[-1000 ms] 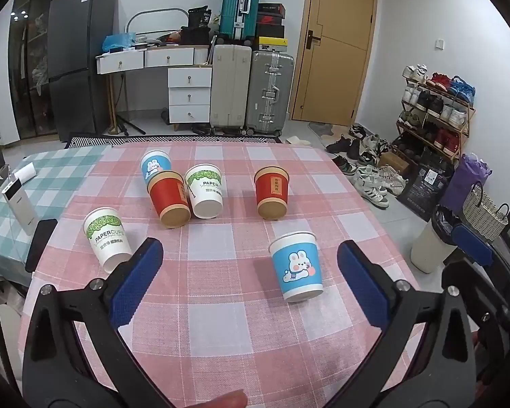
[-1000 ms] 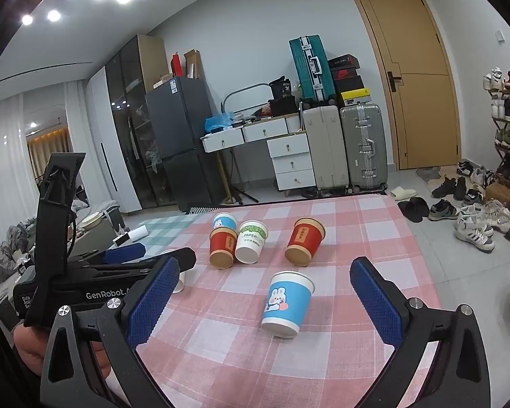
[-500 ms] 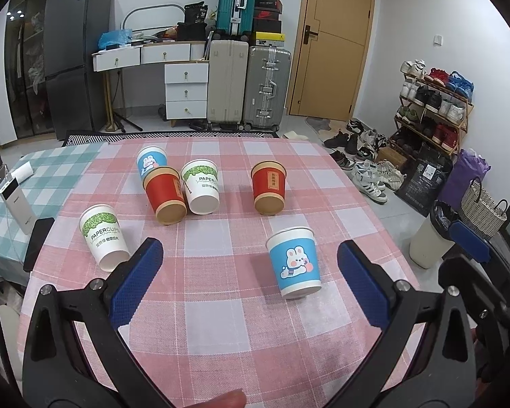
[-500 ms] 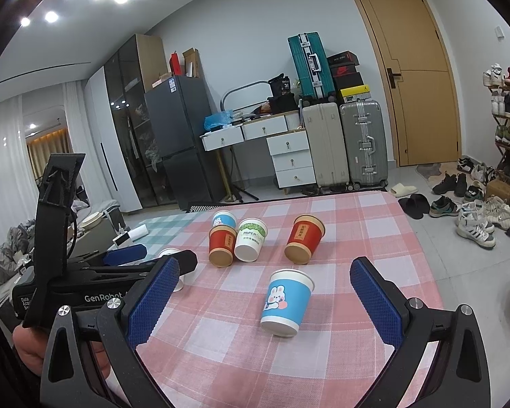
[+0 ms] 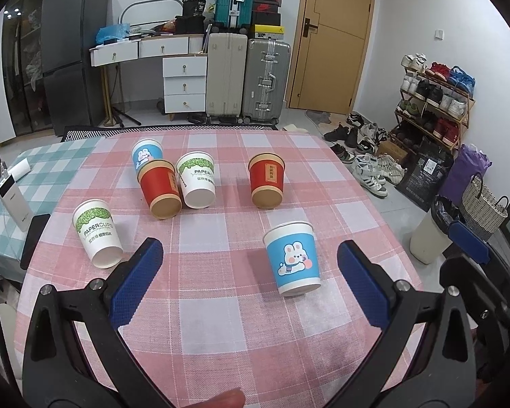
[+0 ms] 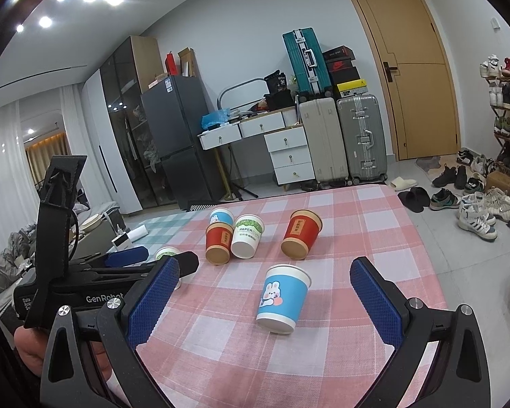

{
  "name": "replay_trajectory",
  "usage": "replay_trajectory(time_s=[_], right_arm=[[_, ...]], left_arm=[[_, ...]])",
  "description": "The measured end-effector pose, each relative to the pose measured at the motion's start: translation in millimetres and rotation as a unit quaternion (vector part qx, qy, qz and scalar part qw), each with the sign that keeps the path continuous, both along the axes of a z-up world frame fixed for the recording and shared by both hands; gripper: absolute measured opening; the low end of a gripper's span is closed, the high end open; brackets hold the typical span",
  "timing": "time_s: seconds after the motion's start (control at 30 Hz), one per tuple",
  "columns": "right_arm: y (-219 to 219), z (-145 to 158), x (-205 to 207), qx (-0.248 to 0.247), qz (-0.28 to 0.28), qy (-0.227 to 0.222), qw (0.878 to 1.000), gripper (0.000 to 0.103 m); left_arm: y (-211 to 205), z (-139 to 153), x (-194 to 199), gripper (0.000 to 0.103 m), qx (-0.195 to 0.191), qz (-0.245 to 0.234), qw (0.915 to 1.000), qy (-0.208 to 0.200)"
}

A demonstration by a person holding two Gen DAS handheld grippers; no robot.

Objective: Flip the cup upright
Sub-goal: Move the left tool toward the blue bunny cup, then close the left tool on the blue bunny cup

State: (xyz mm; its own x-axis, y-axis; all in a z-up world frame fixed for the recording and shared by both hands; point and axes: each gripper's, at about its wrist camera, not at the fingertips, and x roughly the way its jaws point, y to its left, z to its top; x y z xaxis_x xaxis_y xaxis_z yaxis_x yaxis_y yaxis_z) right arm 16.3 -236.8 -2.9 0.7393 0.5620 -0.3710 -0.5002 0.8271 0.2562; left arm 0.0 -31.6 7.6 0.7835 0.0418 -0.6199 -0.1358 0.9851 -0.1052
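Nearest to us, both pairs of tongs hang spread wide above the pink checked counter (image 5: 221, 333) with nothing between their blue pads: the left tongs (image 5: 250, 277) frame the scene in their own view, and the right tongs (image 6: 263, 294) do the same in theirs. From the right wrist view we also see the left tool's black body at the lower left, with part of a hand (image 6: 29, 353) beneath it. Just beyond the pads stands the blue rabbit cup (image 5: 293, 258), seen from the right as well (image 6: 282, 297); its wide rim is up and its narrow base is on the cloth, apart from every other cup and touched by neither tool. Off to the left, near the counter's edge, sits a white PAPERCUPS cup (image 5: 98, 234), wide end up. Farther back we find a tight cluster: a red cup (image 5: 159, 188) touching a second white PAPERCUPS cup (image 5: 198, 180), with a smaller blue rabbit cup (image 5: 146, 153) just behind the red one. To the right of that group, standing by itself, is another red cup (image 5: 267, 180). Past the counter, suitcases (image 5: 248, 78) stand against the far wall beside a white drawer unit (image 5: 184, 85), and a shoe rack (image 5: 435, 102) lines the right wall.
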Motion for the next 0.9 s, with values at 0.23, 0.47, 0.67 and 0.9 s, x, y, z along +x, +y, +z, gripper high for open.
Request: replay_trajectory(time_s=[0.23,0.47,0.67,0.9], right_arm=[[-5.9,-6.1,8.9,0.011,-0.005,-0.001,1.000,0.103],[-15.0,-23.1,30.0,0.015,-0.013,0.024,1.000,0.103],[-27.3,-42.6,58.3,0.017,-0.025,0.042,0.999,0.103],[-42.6,-72.0,86.6,0.038,-0.041,0.111,0.992,0.103]], left_arm=[[-4.5,-8.9,14.0,0.102,0.004,-0.004,0.9999,0.012],[-9.4,-29.3,48.5,0.102,0.000,-0.007,0.9989,0.047],[-15.1,-55.7,94.8,0.102,-0.012,-0.017,0.9954,0.094],[-23.0,-98.3,153.4,0.102,-0.011,-0.046,0.9874,0.151]])
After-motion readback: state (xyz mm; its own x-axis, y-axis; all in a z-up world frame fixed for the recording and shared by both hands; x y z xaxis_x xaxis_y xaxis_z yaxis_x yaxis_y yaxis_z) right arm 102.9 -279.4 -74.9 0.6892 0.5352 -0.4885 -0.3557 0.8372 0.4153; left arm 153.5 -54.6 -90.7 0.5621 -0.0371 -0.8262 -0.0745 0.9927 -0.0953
